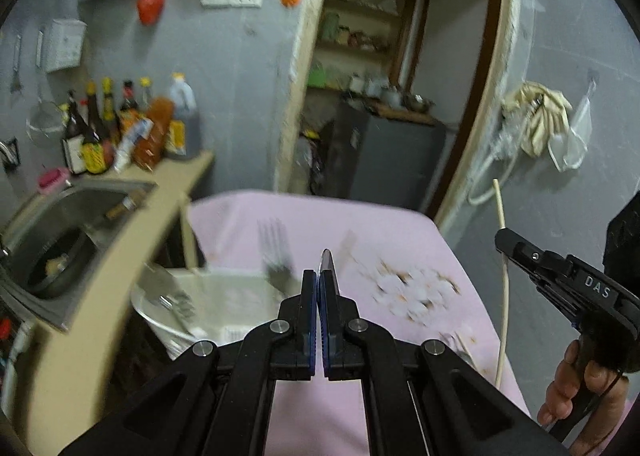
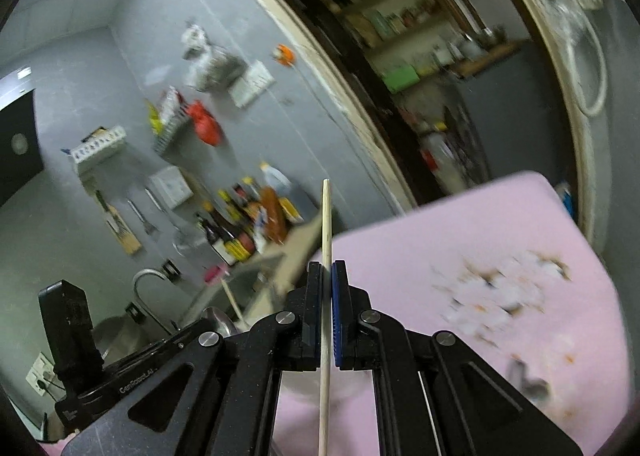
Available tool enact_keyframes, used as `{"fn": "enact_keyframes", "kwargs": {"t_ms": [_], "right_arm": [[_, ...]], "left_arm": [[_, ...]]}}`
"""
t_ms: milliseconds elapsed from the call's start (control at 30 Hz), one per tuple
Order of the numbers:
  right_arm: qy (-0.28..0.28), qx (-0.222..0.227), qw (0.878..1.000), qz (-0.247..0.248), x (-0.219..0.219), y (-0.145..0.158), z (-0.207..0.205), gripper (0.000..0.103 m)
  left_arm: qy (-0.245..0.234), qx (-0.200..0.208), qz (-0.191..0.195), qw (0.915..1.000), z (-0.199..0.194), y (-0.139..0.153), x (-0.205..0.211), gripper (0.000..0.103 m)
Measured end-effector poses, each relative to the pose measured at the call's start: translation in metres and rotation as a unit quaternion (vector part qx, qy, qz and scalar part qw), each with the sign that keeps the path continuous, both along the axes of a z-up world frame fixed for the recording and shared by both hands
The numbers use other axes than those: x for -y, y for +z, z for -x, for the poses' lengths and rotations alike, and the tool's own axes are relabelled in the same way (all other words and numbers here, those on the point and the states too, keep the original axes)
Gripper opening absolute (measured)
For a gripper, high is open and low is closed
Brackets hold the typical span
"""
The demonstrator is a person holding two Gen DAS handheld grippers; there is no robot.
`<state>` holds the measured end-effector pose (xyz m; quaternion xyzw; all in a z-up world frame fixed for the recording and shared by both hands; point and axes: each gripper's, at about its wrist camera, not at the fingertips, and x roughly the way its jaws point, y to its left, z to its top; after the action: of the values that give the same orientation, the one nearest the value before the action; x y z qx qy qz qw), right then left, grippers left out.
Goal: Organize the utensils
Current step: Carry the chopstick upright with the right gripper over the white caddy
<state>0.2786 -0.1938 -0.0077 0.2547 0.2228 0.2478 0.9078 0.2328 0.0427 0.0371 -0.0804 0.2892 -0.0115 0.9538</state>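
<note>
Mid-transfer: right gripper (image 2: 327, 268) is clamped on a wooden chopstick (image 2: 325, 216), left gripper (image 1: 319, 276) pinches a thin metal utensil (image 1: 329, 262), both held above the pink table (image 1: 400, 224). Next, I'd judge: lower both into the white holder (image 1: 224, 288) at the table's left edge, tips first.

Sink (image 1: 60, 224) left of table (image 1: 304, 224), bottles (image 1: 120, 128) behind sink, basket (image 1: 208, 296) on table
</note>
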Motion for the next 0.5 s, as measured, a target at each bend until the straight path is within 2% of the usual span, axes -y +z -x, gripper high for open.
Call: {"fn": "enact_keyframes", "kwargs": {"t_ms": [233,367,500], "right_arm": [[-0.009,0.081,0.996,-0.027,-0.058,0.031,-0.011,0.004],[-0.029,0.099,0.994,-0.040,-0.084,0.034,-0.024,0.004],[-0.051,0.106,0.993,-0.030,-0.102,0.028,-0.032,0.004]], "left_arm": [[0.044,0.042,-0.012,0.9981,-0.010,0.027,-0.062,0.002],[0.077,0.067,-0.033,0.9942,-0.016,0.037,-0.096,0.002],[0.100,0.083,-0.055,0.9900,-0.022,0.037,-0.119,0.002]]}}
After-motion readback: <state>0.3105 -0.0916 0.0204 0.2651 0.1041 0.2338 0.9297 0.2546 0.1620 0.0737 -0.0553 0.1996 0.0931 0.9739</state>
